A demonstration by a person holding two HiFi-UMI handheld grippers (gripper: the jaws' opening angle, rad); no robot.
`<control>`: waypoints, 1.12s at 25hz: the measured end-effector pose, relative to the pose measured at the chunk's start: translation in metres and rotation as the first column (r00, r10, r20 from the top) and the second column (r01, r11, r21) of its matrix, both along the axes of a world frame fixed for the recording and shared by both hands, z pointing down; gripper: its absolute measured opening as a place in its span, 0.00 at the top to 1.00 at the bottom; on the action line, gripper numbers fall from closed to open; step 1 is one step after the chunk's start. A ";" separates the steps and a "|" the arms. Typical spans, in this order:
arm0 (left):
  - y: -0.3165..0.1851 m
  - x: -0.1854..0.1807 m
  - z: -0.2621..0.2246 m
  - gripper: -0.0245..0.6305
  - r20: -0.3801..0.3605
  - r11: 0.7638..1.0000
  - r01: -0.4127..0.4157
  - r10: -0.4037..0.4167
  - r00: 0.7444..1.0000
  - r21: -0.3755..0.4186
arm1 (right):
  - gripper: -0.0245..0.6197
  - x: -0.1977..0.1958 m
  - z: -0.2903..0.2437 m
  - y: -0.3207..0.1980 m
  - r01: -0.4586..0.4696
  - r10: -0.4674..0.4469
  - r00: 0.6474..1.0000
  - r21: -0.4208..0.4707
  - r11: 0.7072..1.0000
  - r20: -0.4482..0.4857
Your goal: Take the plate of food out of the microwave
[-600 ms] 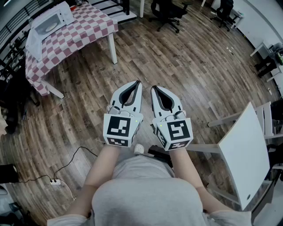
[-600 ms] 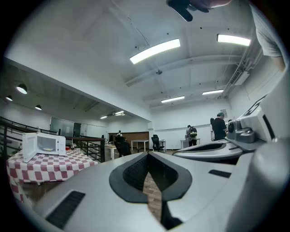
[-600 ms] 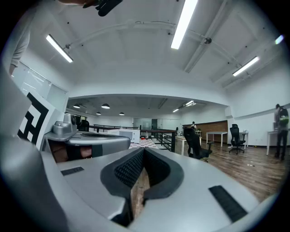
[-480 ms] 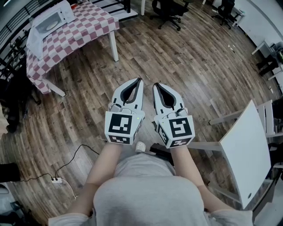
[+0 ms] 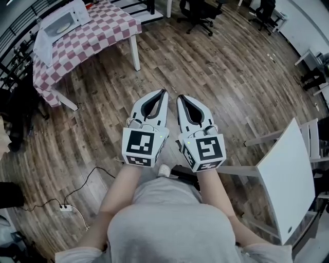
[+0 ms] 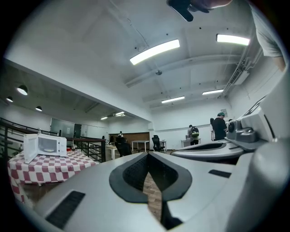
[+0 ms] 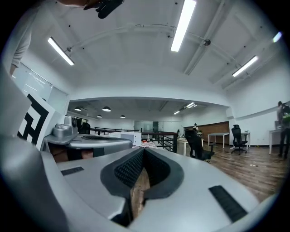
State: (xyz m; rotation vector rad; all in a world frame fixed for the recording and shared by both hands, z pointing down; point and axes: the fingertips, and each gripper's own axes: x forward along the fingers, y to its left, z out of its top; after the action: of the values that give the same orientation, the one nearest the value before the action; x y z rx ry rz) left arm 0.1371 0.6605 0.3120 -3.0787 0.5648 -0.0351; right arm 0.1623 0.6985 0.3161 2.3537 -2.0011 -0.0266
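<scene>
A white microwave (image 5: pixel 66 19) stands with its door (image 5: pixel 43 47) swung open on a table under a red-and-white checked cloth (image 5: pixel 95 32), far off at the upper left of the head view. A pale plate (image 5: pixel 65 27) shows faintly inside it. The left gripper view has the microwave (image 6: pixel 45 145) small at the left, and the right gripper view shows the microwave (image 7: pixel 128 137) in the distance. My left gripper (image 5: pixel 164 92) and right gripper (image 5: pixel 179 96) are held side by side in front of my body, level above the wooden floor. Both are shut and empty, as the left gripper (image 6: pixel 147 154) and right gripper (image 7: pixel 144 150) show in their own views.
A white table top (image 5: pixel 285 180) on a frame stands close at the right. A power strip (image 5: pixel 64 208) with a black cable lies on the floor at the lower left. Black office chairs (image 5: pixel 198 13) stand farther back, and a dark railing (image 5: pixel 15 23) runs behind the checked table.
In the head view the checked table and microwave have slid slightly right and up. Both grippers stay side by side, shut.
</scene>
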 end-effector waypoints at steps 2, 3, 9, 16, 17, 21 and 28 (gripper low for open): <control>-0.004 -0.002 -0.003 0.96 -0.003 1.000 0.004 -0.004 1.000 0.008 | 0.92 -0.002 -0.002 -0.007 0.011 -0.011 1.000 0.004 1.000 0.002; -0.007 -0.003 -0.005 0.96 -0.004 1.000 0.009 -0.009 1.000 0.012 | 0.92 -0.004 -0.003 -0.011 0.017 -0.017 1.000 0.006 1.000 0.002; -0.034 -0.013 -0.012 0.96 -0.018 0.998 0.054 -0.054 0.998 0.022 | 0.92 -0.013 -0.010 -0.039 0.065 -0.064 0.998 0.013 0.998 -0.006; -0.068 -0.034 -0.014 0.96 -0.034 0.991 0.130 -0.129 0.991 0.012 | 0.92 -0.032 -0.012 -0.074 0.134 -0.134 0.991 0.006 0.991 -0.013; -0.073 -0.037 -0.015 0.96 -0.036 0.990 0.143 -0.142 0.989 0.010 | 0.92 -0.035 -0.013 -0.080 0.147 -0.147 0.989 0.003 0.989 -0.013; -0.094 -0.052 -0.016 0.96 -0.039 0.980 0.199 -0.199 0.979 0.004 | 0.92 -0.048 -0.013 -0.100 0.200 -0.200 0.980 -0.004 0.980 -0.015; -0.132 -0.090 -0.011 0.96 -0.037 0.954 0.299 -0.299 0.954 -0.013 | 0.92 -0.077 -0.009 -0.133 0.283 -0.283 0.959 -0.010 0.959 -0.010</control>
State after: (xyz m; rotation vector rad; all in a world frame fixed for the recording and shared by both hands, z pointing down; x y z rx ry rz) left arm 0.0469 0.5290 0.3013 -2.9750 1.0296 0.0207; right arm 0.0849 0.5651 0.3069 2.0362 -2.3084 -0.0420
